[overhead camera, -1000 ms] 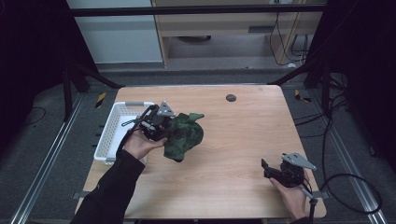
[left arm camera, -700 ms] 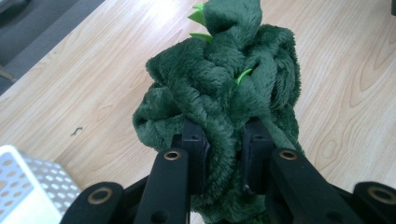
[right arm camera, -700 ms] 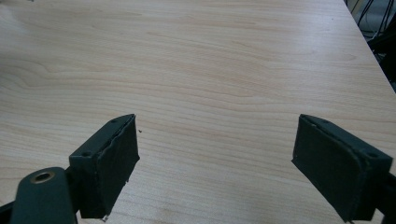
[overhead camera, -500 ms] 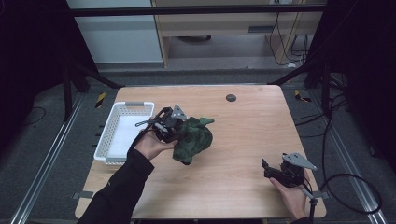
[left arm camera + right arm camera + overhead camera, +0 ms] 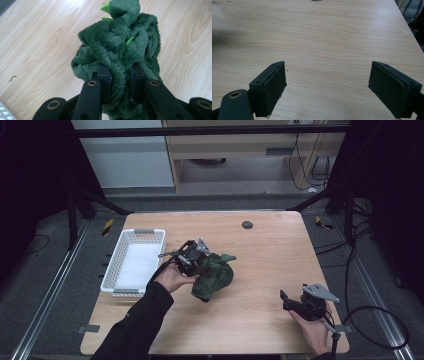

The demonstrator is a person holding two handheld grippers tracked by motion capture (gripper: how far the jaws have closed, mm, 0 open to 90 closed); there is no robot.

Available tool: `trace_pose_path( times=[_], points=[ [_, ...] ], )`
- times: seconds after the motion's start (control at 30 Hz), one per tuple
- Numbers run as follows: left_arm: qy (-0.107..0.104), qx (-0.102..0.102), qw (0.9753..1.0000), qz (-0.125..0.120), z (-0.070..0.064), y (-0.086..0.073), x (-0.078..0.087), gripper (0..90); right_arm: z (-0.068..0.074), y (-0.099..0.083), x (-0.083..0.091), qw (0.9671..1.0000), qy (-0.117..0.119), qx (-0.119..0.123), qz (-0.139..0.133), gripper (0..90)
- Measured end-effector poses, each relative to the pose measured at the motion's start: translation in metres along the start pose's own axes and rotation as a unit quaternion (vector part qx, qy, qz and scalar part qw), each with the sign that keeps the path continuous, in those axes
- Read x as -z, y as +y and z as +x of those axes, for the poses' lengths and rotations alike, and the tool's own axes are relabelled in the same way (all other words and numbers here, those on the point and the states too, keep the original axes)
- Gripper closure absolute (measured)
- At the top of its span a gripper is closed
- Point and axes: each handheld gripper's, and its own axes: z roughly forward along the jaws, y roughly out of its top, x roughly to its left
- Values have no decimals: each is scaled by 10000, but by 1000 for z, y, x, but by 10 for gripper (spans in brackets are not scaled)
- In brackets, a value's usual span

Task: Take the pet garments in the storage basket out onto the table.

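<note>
A dark green plush toy (image 5: 212, 275) with light green spikes hangs over the middle of the wooden table (image 5: 270, 255), held by my left gripper (image 5: 200, 262). In the left gripper view both black jaws press into the plush toy (image 5: 120, 55) from either side, so my left gripper (image 5: 119, 83) is shut on it. My right gripper (image 5: 287, 301) rests low near the table's front right corner. In the right gripper view my right gripper (image 5: 328, 87) stands wide open over bare wood, nothing between its pads (image 5: 274, 82).
A white slotted basket (image 5: 116, 270) sits at the table's left edge, close to the left hand. A small dark round mark (image 5: 247, 224) lies at the back of the table. Black frame posts and cables surround the table.
My left gripper has carried the plush toy rightward, away from the basket toward the table's middle. The right gripper has stayed still.
</note>
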Motion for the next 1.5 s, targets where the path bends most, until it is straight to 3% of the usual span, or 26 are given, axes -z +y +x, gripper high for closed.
trace_pose_path(
  times=[0.5,1.03,1.23,1.5],
  points=[
    [-249,-85,9992,296,-7,1,-27,748,0,0,0,10000,11,3,8,143],
    [-344,-185,9975,585,-12,-1,-48,715,1,0,0,10000,22,13,18,143],
    [-313,-137,9977,590,-10,-2,-49,647,1,0,-1,10000,27,17,25,142],
    [-215,-136,9985,493,-9,-4,-47,490,1,0,-1,10000,34,15,33,142]
  ],
)
